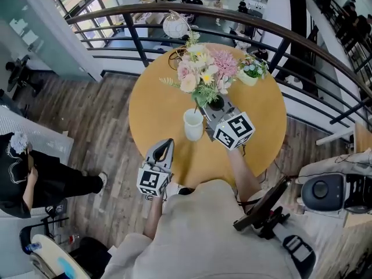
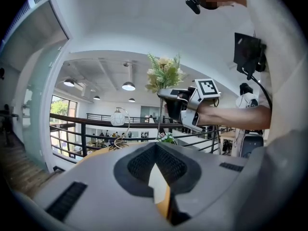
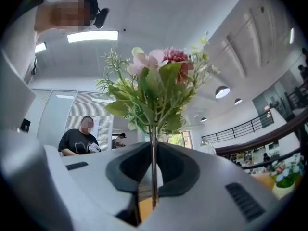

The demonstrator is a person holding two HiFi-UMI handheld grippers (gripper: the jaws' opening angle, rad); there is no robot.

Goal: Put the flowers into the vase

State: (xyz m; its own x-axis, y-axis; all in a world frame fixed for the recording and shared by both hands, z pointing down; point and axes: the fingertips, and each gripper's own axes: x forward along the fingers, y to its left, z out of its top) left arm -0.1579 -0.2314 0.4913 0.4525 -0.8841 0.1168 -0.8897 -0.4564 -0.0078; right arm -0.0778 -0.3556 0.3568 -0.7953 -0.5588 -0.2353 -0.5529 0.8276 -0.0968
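Note:
A bouquet of pink, cream and yellow flowers (image 1: 203,71) hangs above the round yellow table (image 1: 261,127). My right gripper (image 1: 216,106) is shut on its thin stem (image 3: 153,170), and the blooms (image 3: 154,88) rise upright in front of the right gripper's (image 3: 153,165) camera. A white vase (image 1: 193,124) stands on the table just left of and below that gripper. My left gripper (image 1: 164,149) hovers at the table's near edge, short of the vase, jaws together with nothing held. In the left gripper view (image 2: 156,165) the vase (image 2: 158,182) shows through the slit, with the bouquet (image 2: 164,73) held high.
A small potted plant (image 1: 251,70) and a globe lamp on a wire stand (image 1: 175,25) sit at the table's far side. A dark railing (image 1: 290,45) curves behind the table. A person in black (image 1: 23,173) sits at the left, and a grey machine (image 1: 328,190) stands at the right.

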